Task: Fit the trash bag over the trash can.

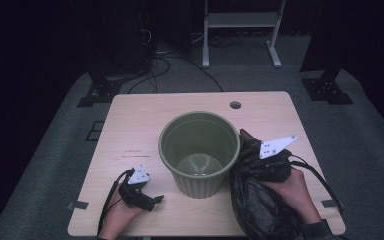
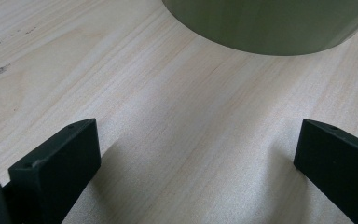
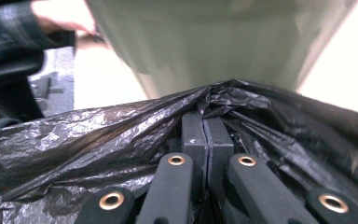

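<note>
A green plastic bin (image 1: 199, 152) stands empty in the middle of the wooden table (image 1: 130, 130). To its right a crumpled black bin bag (image 1: 255, 200) hangs against the bin's side. My right gripper (image 1: 260, 165) is shut on the bag's top fold; in the right gripper view the jaws press together on the black bag (image 3: 121, 135), with the green bin (image 3: 214, 42) right behind. My left gripper (image 1: 152, 200) rests low on the table at the front left, open and empty. Its fingers (image 2: 56, 163) stand wide apart, and the bin (image 2: 270, 23) sits just ahead.
A round cable hole (image 1: 235, 105) lies near the table's far edge. Beyond the table stand a white frame (image 1: 240, 30) and dark stands with cables on the grey floor. A person's other hand (image 3: 60, 14) shows past the bag.
</note>
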